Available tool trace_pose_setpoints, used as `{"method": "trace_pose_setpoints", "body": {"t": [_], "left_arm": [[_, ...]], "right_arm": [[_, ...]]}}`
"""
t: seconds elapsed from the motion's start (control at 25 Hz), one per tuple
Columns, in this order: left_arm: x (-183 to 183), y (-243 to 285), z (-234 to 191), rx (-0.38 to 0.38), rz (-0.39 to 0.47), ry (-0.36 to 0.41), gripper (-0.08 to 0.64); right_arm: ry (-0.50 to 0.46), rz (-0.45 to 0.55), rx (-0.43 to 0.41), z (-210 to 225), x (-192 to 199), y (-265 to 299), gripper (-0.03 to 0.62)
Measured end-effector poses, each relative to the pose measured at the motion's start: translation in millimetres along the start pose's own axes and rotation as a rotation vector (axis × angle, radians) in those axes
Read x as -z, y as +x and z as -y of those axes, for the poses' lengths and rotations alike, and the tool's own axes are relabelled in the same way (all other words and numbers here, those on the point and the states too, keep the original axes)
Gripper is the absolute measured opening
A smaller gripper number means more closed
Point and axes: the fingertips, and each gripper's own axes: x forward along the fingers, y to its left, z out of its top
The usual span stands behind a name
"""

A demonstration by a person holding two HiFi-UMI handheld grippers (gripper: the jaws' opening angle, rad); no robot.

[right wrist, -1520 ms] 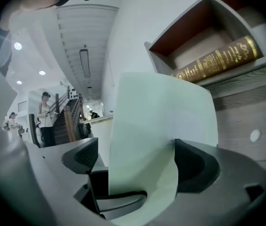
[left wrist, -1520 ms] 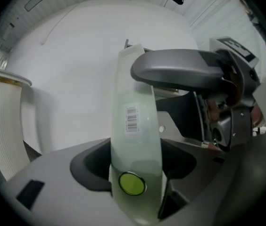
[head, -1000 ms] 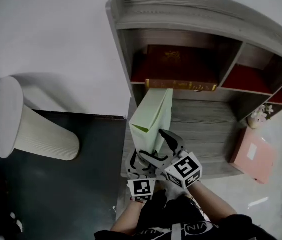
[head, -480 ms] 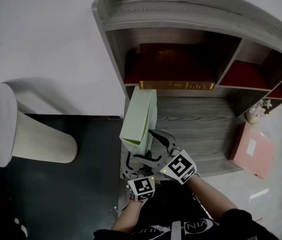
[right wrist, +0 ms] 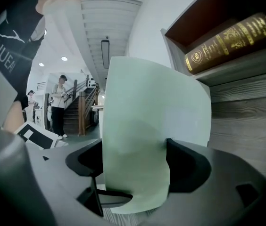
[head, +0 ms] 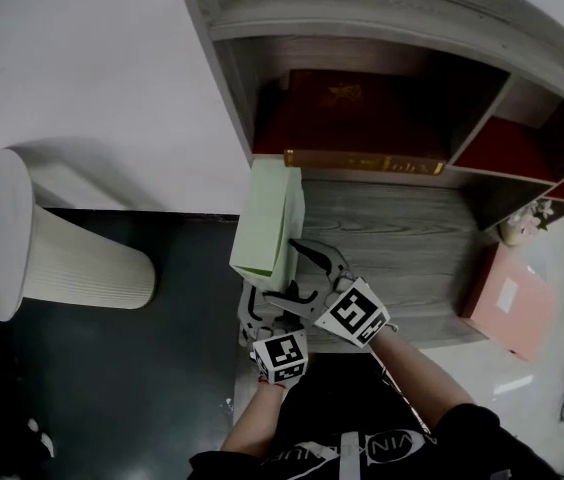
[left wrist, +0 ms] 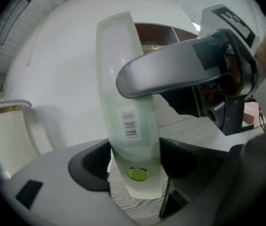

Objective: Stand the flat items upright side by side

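A pale green file folder (head: 267, 223) stands upright on its edge at the left end of the grey wooden shelf board (head: 402, 248). My left gripper (head: 260, 303) is shut on its lower near edge. In the left gripper view the folder's spine (left wrist: 128, 107), with a barcode label and a round hole, fills the gap of that gripper (left wrist: 135, 173). My right gripper (head: 297, 273) holds the same folder from the right. In its own view the folder's broad face (right wrist: 152, 126) sits tight between that gripper's (right wrist: 133, 173) jaws.
A dark red book (head: 362, 128) with a gold spine lies flat in the compartment behind. A pink folder (head: 507, 303) lies at the right off the shelf's end. A white ribbed bin (head: 52, 258) stands on the dark floor to the left. One right-gripper finger (left wrist: 170, 74) crosses the left gripper view.
The green folder has moved left to the shelf board's left end and turned more edge-on. Both grippers went with it and stayed on it.
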Motion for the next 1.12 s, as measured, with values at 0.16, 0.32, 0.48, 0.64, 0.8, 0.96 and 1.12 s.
{"method": "trace_pose_setpoints", "body": {"t": [0.16, 0.32, 0.48, 0.64, 0.8, 0.96, 1.12], "left_arm": [[-0.8, 7.1, 1.2, 0.006, -0.002, 0.009, 0.313], [1.4, 15.8, 7.1, 0.029, -0.021, 0.015, 0.321], [1.0, 21.5, 12.8, 0.054, -0.036, 0.014, 0.321], [0.2, 24.7, 18.1, 0.085, -0.058, 0.015, 0.321], [1.9, 24.5, 21.0, 0.091, -0.067, 0.022, 0.308], [4.3, 27.8, 20.2, 0.079, -0.075, 0.019, 0.282], [2.9, 34.2, 15.7, 0.071, -0.076, 0.014, 0.278]], "right_arm": [[-0.003, 0.002, -0.006, 6.8, 2.1, 1.7, 0.421], [-0.026, -0.016, -0.012, 15.3, 6.8, 1.2, 0.42], [-0.039, -0.035, -0.025, 22.9, 10.2, -0.8, 0.419], [-0.026, -0.048, -0.035, 28.5, 12.8, -4.3, 0.413], [-0.022, -0.076, -0.042, 34.1, 18.0, -6.5, 0.41], [0.0, -0.089, -0.044, 40.6, 23.3, -3.8, 0.399], [0.015, -0.078, -0.043, 46.6, 21.2, 2.7, 0.397]]}}
